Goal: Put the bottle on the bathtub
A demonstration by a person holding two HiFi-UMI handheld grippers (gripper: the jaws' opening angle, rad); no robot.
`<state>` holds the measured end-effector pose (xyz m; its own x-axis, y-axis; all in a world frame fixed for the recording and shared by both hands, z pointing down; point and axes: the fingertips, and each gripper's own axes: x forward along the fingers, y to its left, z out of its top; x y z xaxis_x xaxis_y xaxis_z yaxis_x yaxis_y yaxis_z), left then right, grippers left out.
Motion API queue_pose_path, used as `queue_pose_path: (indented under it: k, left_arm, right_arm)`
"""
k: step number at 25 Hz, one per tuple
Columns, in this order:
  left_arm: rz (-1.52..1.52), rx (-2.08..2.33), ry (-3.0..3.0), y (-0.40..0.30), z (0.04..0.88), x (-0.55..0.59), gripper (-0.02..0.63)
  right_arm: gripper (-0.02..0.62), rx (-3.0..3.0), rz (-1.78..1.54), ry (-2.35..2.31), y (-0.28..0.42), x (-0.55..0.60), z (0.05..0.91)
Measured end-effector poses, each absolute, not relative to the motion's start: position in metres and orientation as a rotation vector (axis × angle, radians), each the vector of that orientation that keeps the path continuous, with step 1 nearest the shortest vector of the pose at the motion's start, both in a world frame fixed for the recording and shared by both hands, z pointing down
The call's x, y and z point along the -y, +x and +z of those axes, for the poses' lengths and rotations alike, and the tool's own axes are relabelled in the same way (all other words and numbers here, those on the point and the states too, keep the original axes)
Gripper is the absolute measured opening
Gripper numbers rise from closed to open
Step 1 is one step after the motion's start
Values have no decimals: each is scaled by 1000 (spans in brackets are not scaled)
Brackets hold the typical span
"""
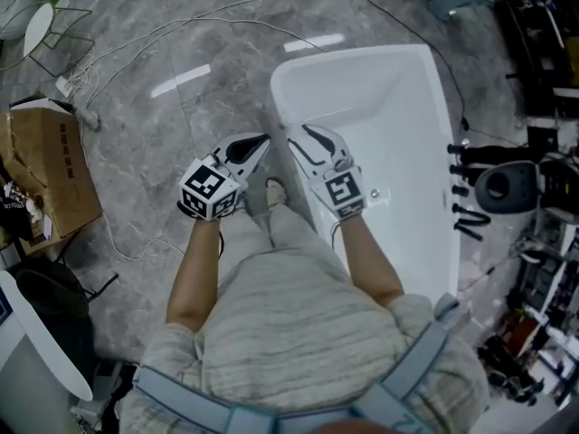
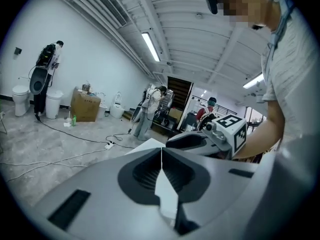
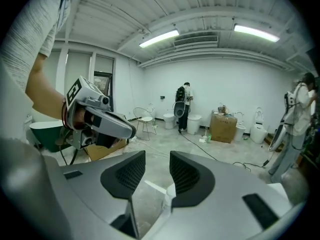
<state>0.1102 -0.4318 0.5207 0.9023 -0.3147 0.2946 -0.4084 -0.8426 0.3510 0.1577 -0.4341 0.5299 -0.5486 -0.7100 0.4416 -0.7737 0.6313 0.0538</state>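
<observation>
The bathtub [image 1: 357, 54] stands on the floor, ahead and right; the right gripper [image 1: 295, 134] is over its left rim, the left gripper [image 1: 263, 140] just beside, over floor; a cardboard box [image 1: 54, 165] lies far left

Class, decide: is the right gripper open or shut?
Open: the right gripper shows floor through a gap between its jaws, holding nothing.

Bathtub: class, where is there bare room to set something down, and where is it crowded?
Bare: the basin of the bathtub and its far rim. Crowded: the right rim by the black fittings, the near-left rim under the right hand-held gripper.
</observation>
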Motion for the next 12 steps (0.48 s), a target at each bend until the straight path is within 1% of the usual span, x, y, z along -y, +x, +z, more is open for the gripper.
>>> queue_pose_path:
  k: [2,3,5,6,12]
  left_arm:
    - [327,512,2667,107,512,424,3]
    - [327,505,2672,106,507,420,3]
    - [314,498,2680,106,498,417,3]
    - [306,498,2683,106,494,416,3]
    - [285,516,2721,100,468,413,3]
  right_arm:
    - [146,2443,223,1163,153,429,517]
    - [97,2447,216,1153,151,427,510]
    - [26,2458,190,1137,148,427,498]
    - [3,2468,185,1134,147,427,493]
    - [3,2492,200,1154,147,424,473]
